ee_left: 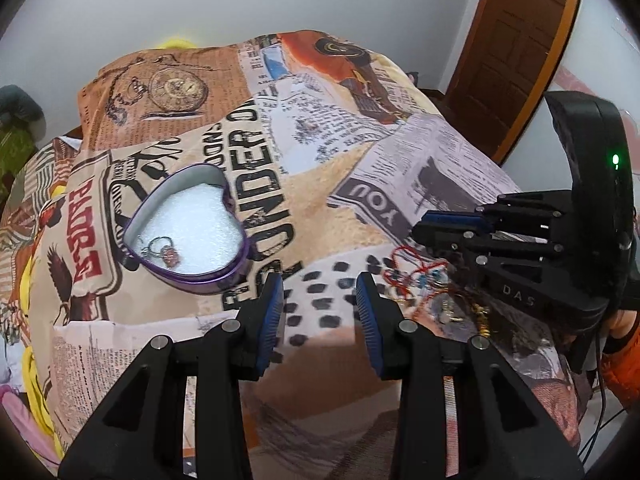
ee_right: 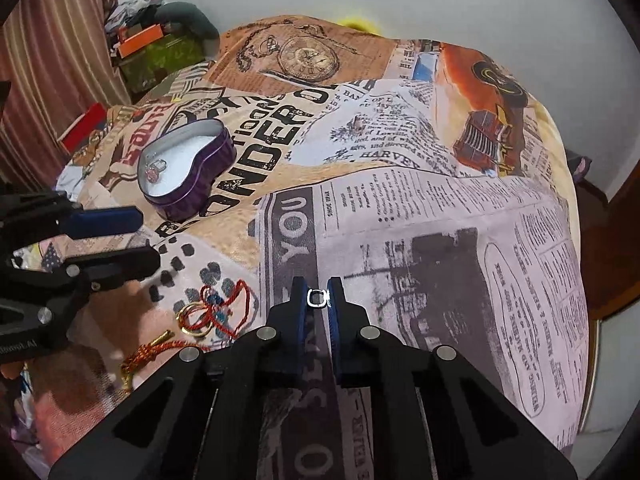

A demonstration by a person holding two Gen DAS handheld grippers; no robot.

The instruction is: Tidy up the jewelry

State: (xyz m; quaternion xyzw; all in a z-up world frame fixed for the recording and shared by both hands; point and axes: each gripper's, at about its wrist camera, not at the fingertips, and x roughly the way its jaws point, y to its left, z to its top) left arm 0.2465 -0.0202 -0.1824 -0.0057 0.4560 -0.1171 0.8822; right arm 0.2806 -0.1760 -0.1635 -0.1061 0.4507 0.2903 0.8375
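A purple heart-shaped tin (ee_left: 202, 280) lined with white foam lies open on the printed bedspread, with a silver charm piece (ee_left: 164, 250) inside it. My left gripper (ee_left: 320, 296) hovers open just right of the tin, nothing between its blue pads. A tangle of jewelry (ee_left: 416, 280) lies to its right: a red thread bracelet (ee_right: 228, 308), a gold ring (ee_right: 194, 322) and an orange tassel cord (ee_right: 148, 354). My right gripper (ee_right: 318, 298) is shut on a small silver ring (ee_right: 317, 298) at its fingertips, right of that pile. The tin (ee_right: 192, 196) sits far left there.
The bedspread (ee_left: 360, 160) drapes over a rounded mound and drops off at the sides. A wooden door (ee_left: 516, 40) stands at the back right. Piled boxes and clothes (ee_right: 152, 44) and a red box (ee_right: 84, 126) sit past the bed's left edge.
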